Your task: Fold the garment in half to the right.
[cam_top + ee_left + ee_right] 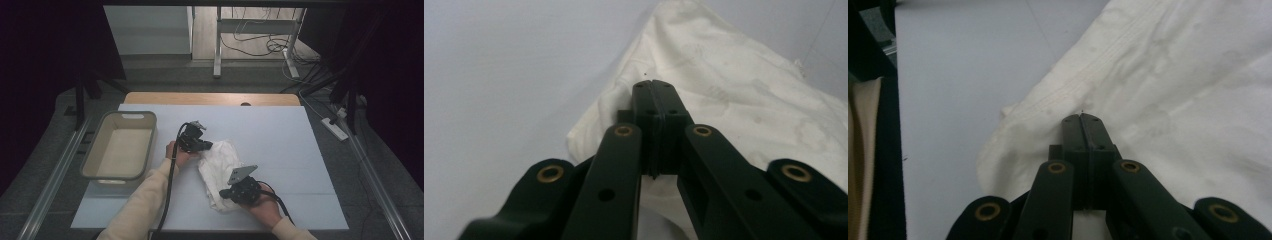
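A pale sheet is covering the worktop [280, 150], and on it, left of the middle, a beige plastic basket [120, 150] is standing empty, well apart from the work. Between the two hands a crumpled white cloth [220, 170] is lying bunched on the sheet, just right of the basket's side of the worktop. The left gripper [200, 145] is reaching in at the cloth's far left edge and the right gripper [232, 192] at its near edge — one at each end of the bundle. In the left gripper view the cloth [734, 100] is lying under and ahead of the black jaws, which are pressed together with no gap; whether a thin fold is pinched between them I cannot tell. In the right gripper view the jaws are likewise standing together over a stitched hem of the cloth [1168, 85], again with no fold plainly caught. The step in hand looks like taking hold of the cloth at two points — most likely to spread, fold or carry it to the basket. The next move probably calls for a sure pinch on an edge at each end, then lifting both hands evenly.
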`<state>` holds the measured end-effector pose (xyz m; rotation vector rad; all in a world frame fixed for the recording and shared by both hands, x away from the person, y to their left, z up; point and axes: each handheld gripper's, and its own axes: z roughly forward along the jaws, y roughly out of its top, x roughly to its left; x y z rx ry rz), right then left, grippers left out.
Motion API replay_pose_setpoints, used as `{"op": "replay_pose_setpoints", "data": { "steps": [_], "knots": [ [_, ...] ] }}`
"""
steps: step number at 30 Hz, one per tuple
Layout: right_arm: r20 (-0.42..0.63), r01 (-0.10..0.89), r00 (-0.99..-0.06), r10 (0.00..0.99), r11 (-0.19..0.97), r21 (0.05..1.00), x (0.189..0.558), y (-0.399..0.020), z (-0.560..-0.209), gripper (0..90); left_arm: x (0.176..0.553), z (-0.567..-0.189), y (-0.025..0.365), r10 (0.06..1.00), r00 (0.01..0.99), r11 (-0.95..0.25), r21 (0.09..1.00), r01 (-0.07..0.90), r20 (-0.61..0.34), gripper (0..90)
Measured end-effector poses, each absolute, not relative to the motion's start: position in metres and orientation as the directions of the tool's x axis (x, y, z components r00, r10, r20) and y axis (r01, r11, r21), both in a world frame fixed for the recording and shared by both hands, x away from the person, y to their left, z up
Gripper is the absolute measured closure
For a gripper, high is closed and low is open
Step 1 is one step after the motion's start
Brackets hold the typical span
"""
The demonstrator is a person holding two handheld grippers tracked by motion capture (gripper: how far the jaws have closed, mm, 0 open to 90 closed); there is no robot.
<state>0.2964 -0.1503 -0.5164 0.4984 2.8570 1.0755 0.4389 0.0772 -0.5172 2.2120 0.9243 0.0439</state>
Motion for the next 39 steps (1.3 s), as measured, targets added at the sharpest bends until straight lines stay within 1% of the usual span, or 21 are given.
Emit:
{"op": "replay_pose_setpoints", "data": {
  "steps": [2, 21, 25, 33, 39],
  "knots": [
    [0.061, 0.265, -0.953, 0.297, 0.72, 0.641, 0.293, -0.148, -0.517, 89.4, 0.44, -0.518, 0.078, 0.63, 0.74, -0.476, 0.636, 0.608, -0.235, 88.5],
    [0.07, 0.243, -0.962, 0.264, 0.712, 0.659, 0.281, -0.147, -0.517, 89.4, 0.442, -0.517, 0.086, 0.639, 0.738, -0.468, 0.652, 0.597, -0.217, 88.6],
    [0.073, 0.231, -0.967, 0.245, 0.715, 0.66, 0.278, -0.144, -0.518, 89.4, 0.442, -0.516, 0.088, 0.641, 0.737, -0.468, 0.653, 0.595, -0.212, 88.6],
    [0.073, 0.227, -0.968, 0.24, 0.716, 0.66, 0.277, -0.144, -0.518, 89.4, 0.442, -0.513, 0.09, 0.649, 0.737, -0.479, 0.651, 0.589, -0.189, 88.6],
    [0.073, 0.226, -0.968, 0.239, 0.714, 0.663, 0.276, -0.144, -0.518, 89.4, 0.444, -0.518, 0.09, 0.652, 0.73, -0.472, 0.643, 0.603, -0.205, 88.6]
  ]
}}
